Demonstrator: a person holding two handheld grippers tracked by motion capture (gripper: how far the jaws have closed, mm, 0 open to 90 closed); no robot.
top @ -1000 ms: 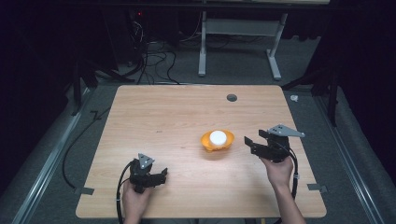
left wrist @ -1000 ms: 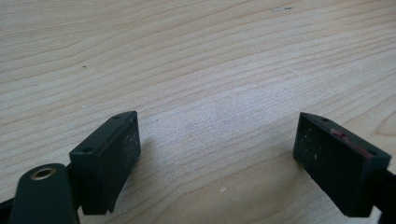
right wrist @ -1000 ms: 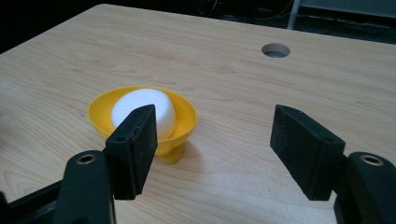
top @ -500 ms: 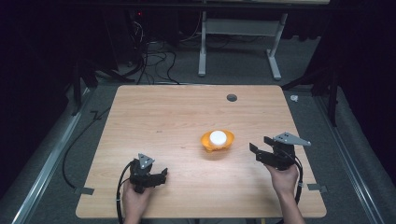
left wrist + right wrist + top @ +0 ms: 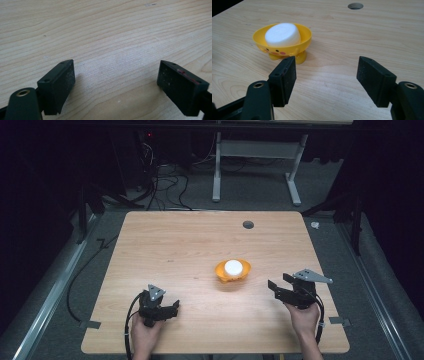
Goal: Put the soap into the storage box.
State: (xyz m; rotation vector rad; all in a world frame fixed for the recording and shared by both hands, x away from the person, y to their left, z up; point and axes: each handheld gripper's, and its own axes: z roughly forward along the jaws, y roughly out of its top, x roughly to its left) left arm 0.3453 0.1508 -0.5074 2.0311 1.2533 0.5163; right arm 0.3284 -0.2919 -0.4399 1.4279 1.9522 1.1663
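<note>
Right gripper view puts the yellow bowl [image 5: 284,41] ahead of the jaws and off to their left, standing on its small feet on the table [image 5: 352,37] with a white puck [image 5: 283,33] resting inside it. The bowl is near the right claw [image 5: 325,82] but apart from it: bare wood lies between the left pad and the bowl's foot, and nothing sits between the pads. The bowl is round, so it has no long axis to line up with; the puck lies flat, its broad face up.

From the high view, the bowl [image 5: 233,270] stands beyond and to the left of the right claw [image 5: 273,286], and well apart from the left claw [image 5: 173,307], which is low over the near part of the table [image 5: 165,240]. The right hand [image 5: 302,317] is clearly the nearer one, so a reach for the bowl would likely fall to it, swinging forward and to its left.

The right claw's jaws stand apart with a clear gap, holding and touching nothing. In the left gripper view the left claw [image 5: 115,82] is also spread wide, empty, with plain wood between its pads. A round cable hole [image 5: 248,224] sits farther off, beyond the bowl.
</note>
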